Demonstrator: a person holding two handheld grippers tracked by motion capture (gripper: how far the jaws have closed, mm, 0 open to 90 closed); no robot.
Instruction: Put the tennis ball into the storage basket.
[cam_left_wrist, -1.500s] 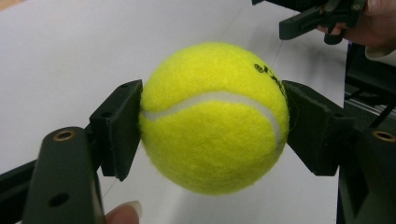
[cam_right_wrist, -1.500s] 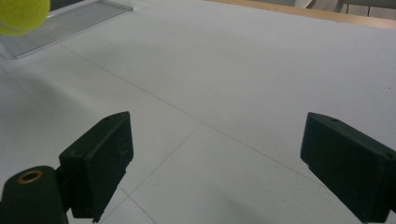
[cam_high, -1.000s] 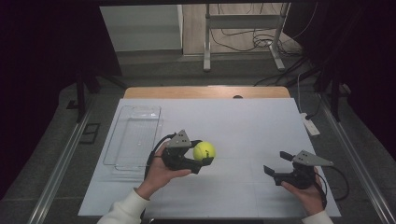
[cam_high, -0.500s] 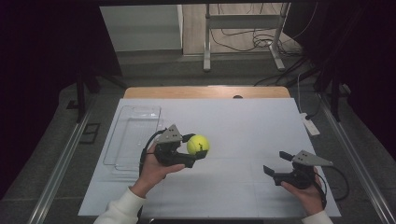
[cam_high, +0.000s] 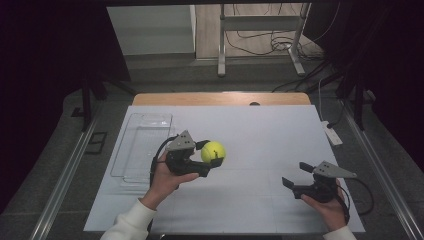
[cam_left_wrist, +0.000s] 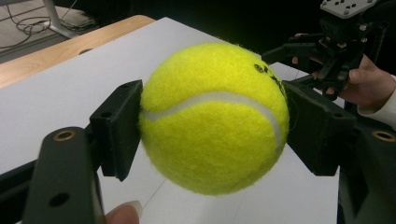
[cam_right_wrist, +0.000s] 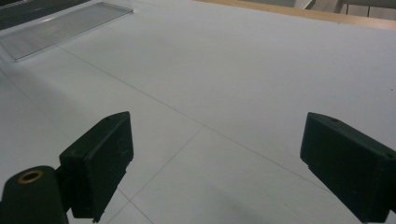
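High view, nearest edge first: two white-sleeved forearms come up from the bottom. On the person's right, the right tongs (cam_high: 292, 182) sit low over the desk (cam_high: 260, 130) with jaws spread wide and nothing between them; the right gripper view confirms it, bare white surface in the gap between the two black pads (cam_right_wrist: 105, 156). Over on the left, the left tongs (cam_high: 214, 156) are clamped on the yellow tennis ball (cam_high: 213, 151), held up off the desk near its middle. Left gripper view gives the close look: the tennis ball (cam_left_wrist: 214, 116) is squeezed squarely between both pads, white seam curving across its face, and a fingertip peeks in at the bottom edge. Just left of that hand lies a clear plastic tray (cam_high: 142, 145), flat on the white sheet. Farther back, a strip of wooden desk edge (cam_high: 220, 98), then the floor with cables and a metal stand (cam_high: 260, 37).
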